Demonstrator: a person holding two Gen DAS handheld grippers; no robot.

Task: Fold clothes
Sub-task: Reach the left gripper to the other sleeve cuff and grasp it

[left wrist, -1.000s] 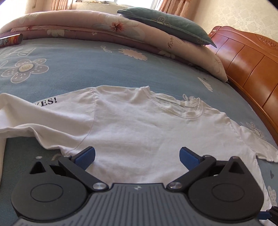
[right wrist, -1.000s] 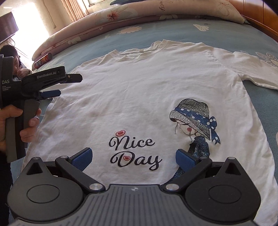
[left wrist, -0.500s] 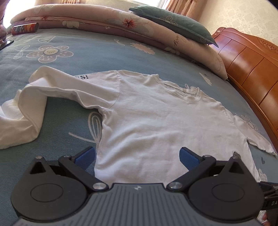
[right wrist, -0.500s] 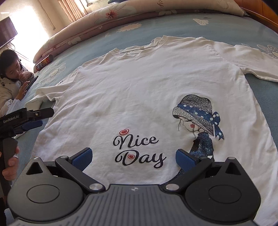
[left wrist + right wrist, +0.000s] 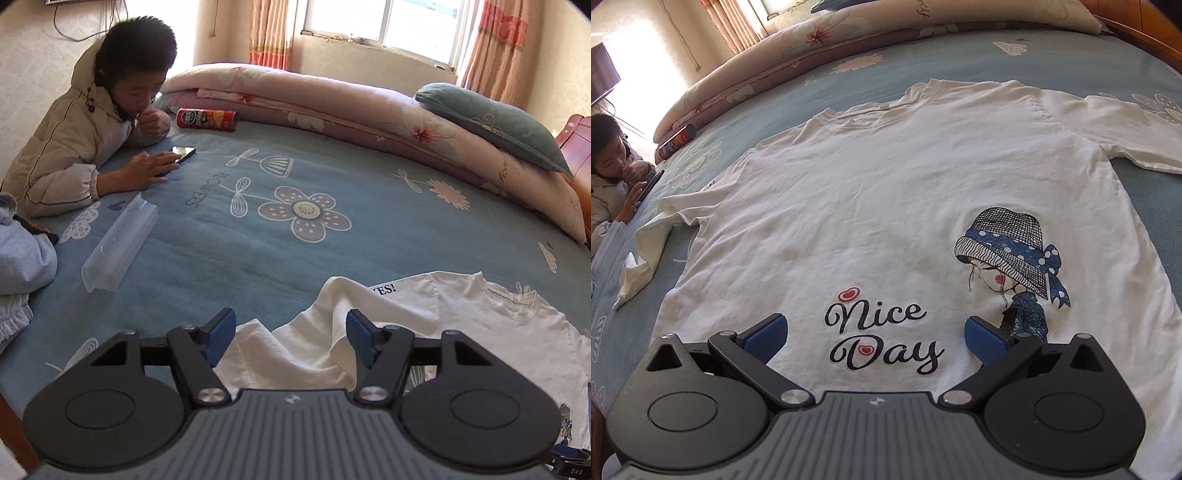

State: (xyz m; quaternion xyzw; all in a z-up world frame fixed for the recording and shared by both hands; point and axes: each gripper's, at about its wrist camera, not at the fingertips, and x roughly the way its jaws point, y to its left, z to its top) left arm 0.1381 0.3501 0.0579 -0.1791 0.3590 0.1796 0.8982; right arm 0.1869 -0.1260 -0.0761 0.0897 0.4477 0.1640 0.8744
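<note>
White printed T-shirt lies flat, front up, one sleeve rumpled.

off to my left a person in a beige padded jacket leans on the blue flowered bed, touching a phone. i see a red crisp can by the rolled pink quilt, a green pillow, and a clear plastic case.

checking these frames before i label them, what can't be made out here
- Left wrist view: the left gripper body covers the near part of the crumpled sleeve, so pad contact cannot be judged; its jaws are closing.
- Right wrist view: the right gripper body hides the t-shirt hem.
- Right wrist view: the far sleeve runs past the right edge.
- Left wrist view: the phone screen is too small to read.
</note>
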